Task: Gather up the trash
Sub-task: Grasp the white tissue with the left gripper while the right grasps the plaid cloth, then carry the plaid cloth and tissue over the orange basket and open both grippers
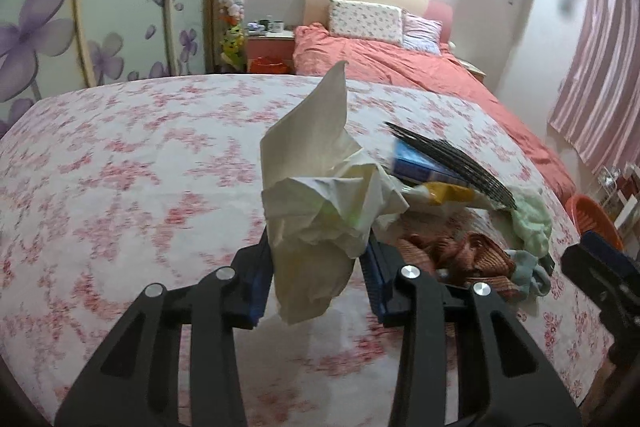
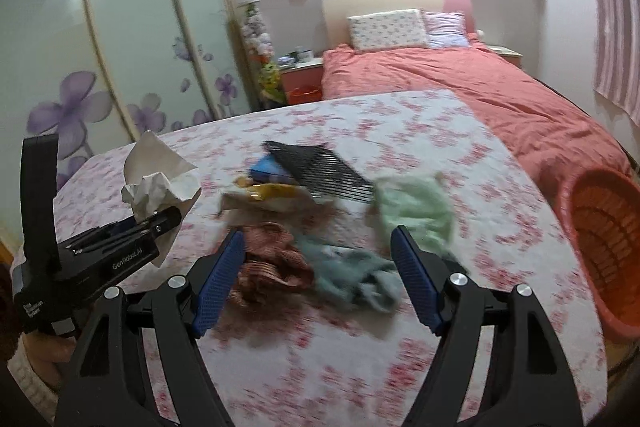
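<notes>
My left gripper (image 1: 318,251) is shut on a crumpled white tissue (image 1: 320,195), which hangs lifted above the flowered table cover (image 1: 140,167). In the right wrist view the same tissue (image 2: 160,183) sticks up from the left gripper (image 2: 168,219) at the left edge. My right gripper (image 2: 320,247) stands open with nothing between its blue pads (image 2: 220,279), hovering over a brown cloth (image 2: 272,259) and a pale blue cloth (image 2: 356,279). Behind them lie a yellow wrapper (image 2: 272,193), a blue box (image 2: 266,167), a black wire rack (image 2: 320,171) and a green cloth (image 2: 412,211).
An orange basket (image 2: 604,247) stands to the right of the table, by a bed with a coral cover (image 2: 500,95). A wardrobe with purple flowers (image 2: 80,99) fills the left. A nightstand (image 2: 302,75) sits at the back. A person's hand and sleeve (image 2: 36,367) hold the left gripper.
</notes>
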